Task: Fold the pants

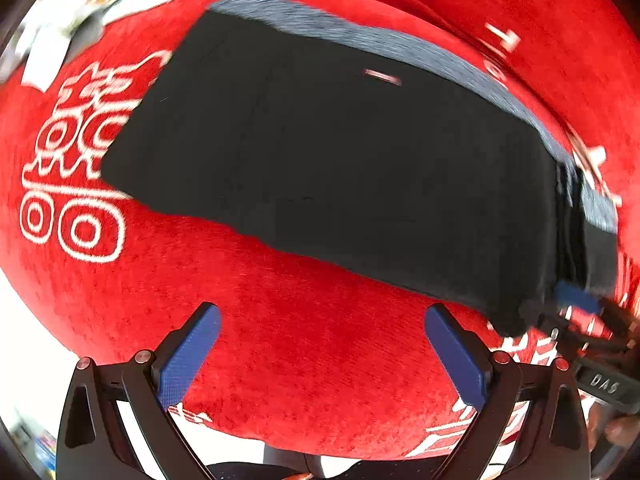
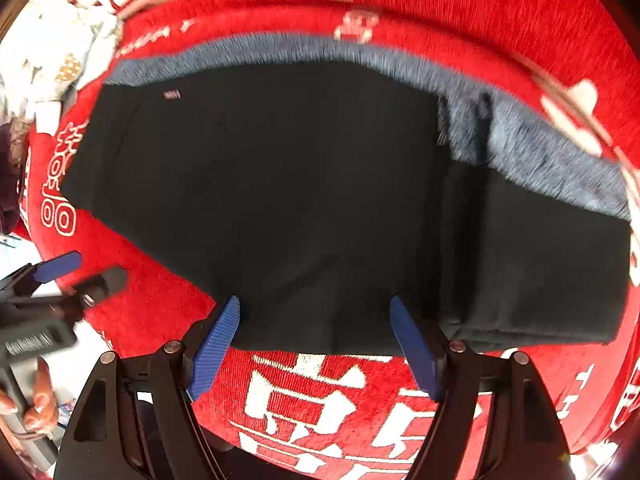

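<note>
Black pants lie folded flat on a red cloth, with a grey-blue fleecy lining showing along their far edge. My left gripper points down over bare red cloth just short of the pants' near edge. It is open, with nothing between its blue pads. My right gripper hangs over the pants' near edge, open, its blue pads not pressing the fabric. Each gripper shows at the side of the other's view: left gripper, right gripper.
The red cloth bears white printed characters. A white patterned bundle lies at the far left corner. A person's hand holds the left gripper's handle. The cloth's near edge drops off below both grippers.
</note>
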Demonstrator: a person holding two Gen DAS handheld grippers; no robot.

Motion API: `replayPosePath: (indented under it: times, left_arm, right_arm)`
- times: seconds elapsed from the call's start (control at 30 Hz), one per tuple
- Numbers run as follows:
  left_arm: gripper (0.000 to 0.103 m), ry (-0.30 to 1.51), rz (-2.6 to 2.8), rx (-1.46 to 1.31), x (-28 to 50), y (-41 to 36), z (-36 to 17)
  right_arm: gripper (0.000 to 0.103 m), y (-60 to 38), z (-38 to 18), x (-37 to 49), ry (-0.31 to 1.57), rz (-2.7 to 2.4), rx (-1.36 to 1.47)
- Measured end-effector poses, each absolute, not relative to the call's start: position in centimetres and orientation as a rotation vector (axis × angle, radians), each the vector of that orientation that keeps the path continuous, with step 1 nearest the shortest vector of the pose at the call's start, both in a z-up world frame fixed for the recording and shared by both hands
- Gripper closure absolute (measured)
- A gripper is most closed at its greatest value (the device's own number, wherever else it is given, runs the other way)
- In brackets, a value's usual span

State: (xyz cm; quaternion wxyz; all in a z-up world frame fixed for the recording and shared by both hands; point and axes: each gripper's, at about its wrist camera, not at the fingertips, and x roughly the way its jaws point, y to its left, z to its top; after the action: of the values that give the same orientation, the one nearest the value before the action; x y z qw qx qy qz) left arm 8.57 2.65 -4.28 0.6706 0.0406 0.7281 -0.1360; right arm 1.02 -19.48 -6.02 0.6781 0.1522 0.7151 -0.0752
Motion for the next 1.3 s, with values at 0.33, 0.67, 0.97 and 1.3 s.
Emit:
replayPosePath:
  times: [0.33,0.67,0.97,1.3]
  left_arm:
    - [0.001,1.614,-0.373,-0.461,13.2,12.1,-5.1]
    - [0.001,1.558,-0.451,-0.570,13.6,10.4,-7.3]
    - [0.001,1.528,-0.432,-0.687,14.1,10.0,-8.9]
    - [0.003,1.397,-0.518,-0.520,15.0,6.6,-5.1]
  right_arm:
    - [0.017,-18.9,-7.3,1.2,1.626,-0.148,0.336]
    - [0.013,-17.8,-8.1,1.4,1.623,-0.140,0.314]
    - [0.011,-16.6,-8.4,1.1,1.611,-0.143,0.295]
    - [0.011,-16.4,-8.6,1.3,1.615,-0.139,0.276]
